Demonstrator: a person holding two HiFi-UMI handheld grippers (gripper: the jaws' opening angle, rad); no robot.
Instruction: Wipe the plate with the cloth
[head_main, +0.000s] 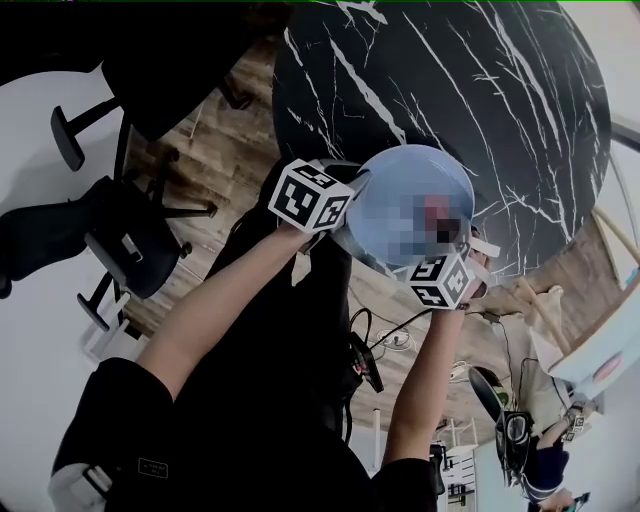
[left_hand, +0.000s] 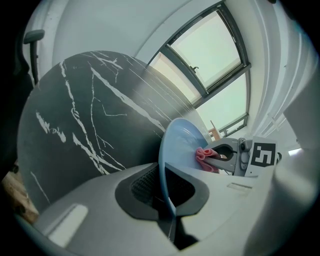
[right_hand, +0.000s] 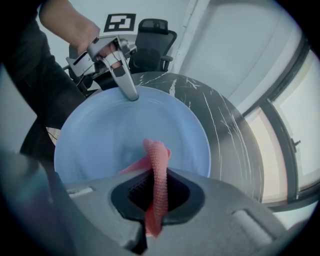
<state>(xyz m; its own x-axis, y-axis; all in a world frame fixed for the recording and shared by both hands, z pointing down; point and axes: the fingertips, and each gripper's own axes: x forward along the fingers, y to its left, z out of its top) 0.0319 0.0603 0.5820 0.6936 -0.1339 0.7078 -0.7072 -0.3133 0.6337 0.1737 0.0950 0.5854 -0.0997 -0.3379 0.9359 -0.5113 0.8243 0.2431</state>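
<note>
Plate (right_hand: 115, 125), rim-clamped in the nearly closed left gripper (left_hand: 167, 210), wipes best if the right gripper (right_hand: 156, 210), pinching the pink cloth (right_hand: 156, 165), presses it flat just ahead and sweeps rimward.

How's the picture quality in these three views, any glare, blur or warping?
Head view: a mosaic patch hides the middle of the plate. Left gripper view: the window is washed out and its frame bends with wide-angle warp. Right gripper view: the cloth looks sharp, corners dark.

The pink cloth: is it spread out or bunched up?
Bunched up: the pink textured cloth stands as a narrow fold between the fingers of the right gripper.
</note>
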